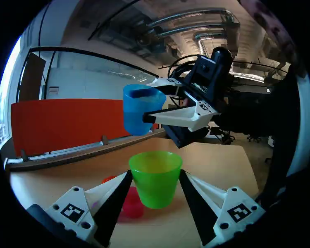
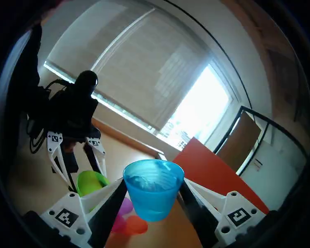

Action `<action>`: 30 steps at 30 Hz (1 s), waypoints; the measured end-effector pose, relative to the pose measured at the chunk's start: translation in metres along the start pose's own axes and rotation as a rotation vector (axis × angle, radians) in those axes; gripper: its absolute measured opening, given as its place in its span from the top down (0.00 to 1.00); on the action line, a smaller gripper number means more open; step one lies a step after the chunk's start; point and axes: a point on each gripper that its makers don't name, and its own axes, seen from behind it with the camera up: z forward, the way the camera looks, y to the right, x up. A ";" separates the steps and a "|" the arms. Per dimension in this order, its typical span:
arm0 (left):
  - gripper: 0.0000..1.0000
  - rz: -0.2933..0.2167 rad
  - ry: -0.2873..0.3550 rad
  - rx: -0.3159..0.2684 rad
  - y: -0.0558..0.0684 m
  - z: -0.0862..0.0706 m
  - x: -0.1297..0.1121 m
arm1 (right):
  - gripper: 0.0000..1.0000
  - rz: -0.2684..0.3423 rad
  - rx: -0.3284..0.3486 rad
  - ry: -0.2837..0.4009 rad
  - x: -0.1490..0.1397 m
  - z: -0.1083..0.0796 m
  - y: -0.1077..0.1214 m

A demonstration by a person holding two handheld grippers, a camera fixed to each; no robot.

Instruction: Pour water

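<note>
Right gripper view: I see water inside blue cup; left gripper view gives its outside, raised above green cup | right gripper clamps blue cup, left gripper clamps green cup by table | pink cup just beside green cup; orange partition behind.

place: office | evidence: exposed ceiling ducts, swivel chairs, glass partition, window blind

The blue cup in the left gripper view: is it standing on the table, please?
No, the blue cup is held aloft by the right gripper, above the green cup and off the table.
</note>
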 end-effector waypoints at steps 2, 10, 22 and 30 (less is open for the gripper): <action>0.17 0.000 0.001 0.000 0.000 0.000 0.000 | 0.11 -0.012 -0.002 0.000 0.001 0.000 0.001; 0.17 0.004 0.002 -0.004 0.002 0.000 0.001 | 0.11 -0.039 -0.006 0.004 0.003 0.000 0.001; 0.17 0.012 0.004 -0.008 0.004 0.002 0.001 | 0.11 -0.099 -0.009 -0.004 0.005 0.000 0.001; 0.17 0.014 0.003 -0.010 0.004 0.003 0.001 | 0.11 -0.134 -0.010 -0.009 0.006 0.001 0.001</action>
